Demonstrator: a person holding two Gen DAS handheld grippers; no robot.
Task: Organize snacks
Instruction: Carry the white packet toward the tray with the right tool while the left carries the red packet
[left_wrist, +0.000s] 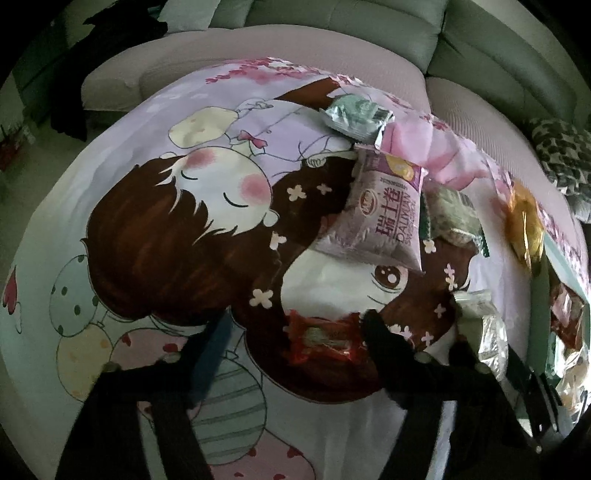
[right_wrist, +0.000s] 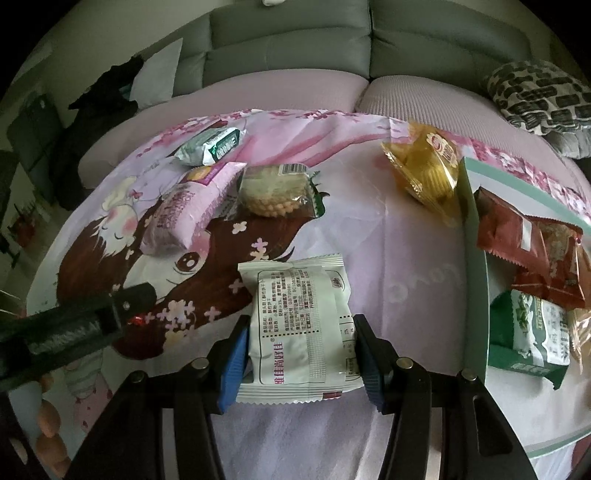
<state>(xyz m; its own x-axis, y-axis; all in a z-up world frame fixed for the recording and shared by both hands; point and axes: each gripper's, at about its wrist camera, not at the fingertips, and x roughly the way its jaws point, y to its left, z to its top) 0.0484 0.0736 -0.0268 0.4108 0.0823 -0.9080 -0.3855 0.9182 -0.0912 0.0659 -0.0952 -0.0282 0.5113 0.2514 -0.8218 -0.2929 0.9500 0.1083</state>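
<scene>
Right gripper (right_wrist: 301, 360) clamps white packet (right_wrist: 301, 325), printed 维佳尚好佳, beside the tray (right_wrist: 476, 295) at the cloth's (right_wrist: 388, 229) right edge. Left gripper (left_wrist: 295, 339) half open around red packet (left_wrist: 323, 338); contact unclear. Purple pack (left_wrist: 380, 218) reads DALIYUAN.

I see home living room: grey-green cushioned sofa (right_wrist: 288, 40), patterned black-white throw pillow (right_wrist: 539, 96), pink cartoon-print cloth (right_wrist: 369, 229) spread over seat, dark clothes pile (right_wrist: 99, 110) at side.
</scene>
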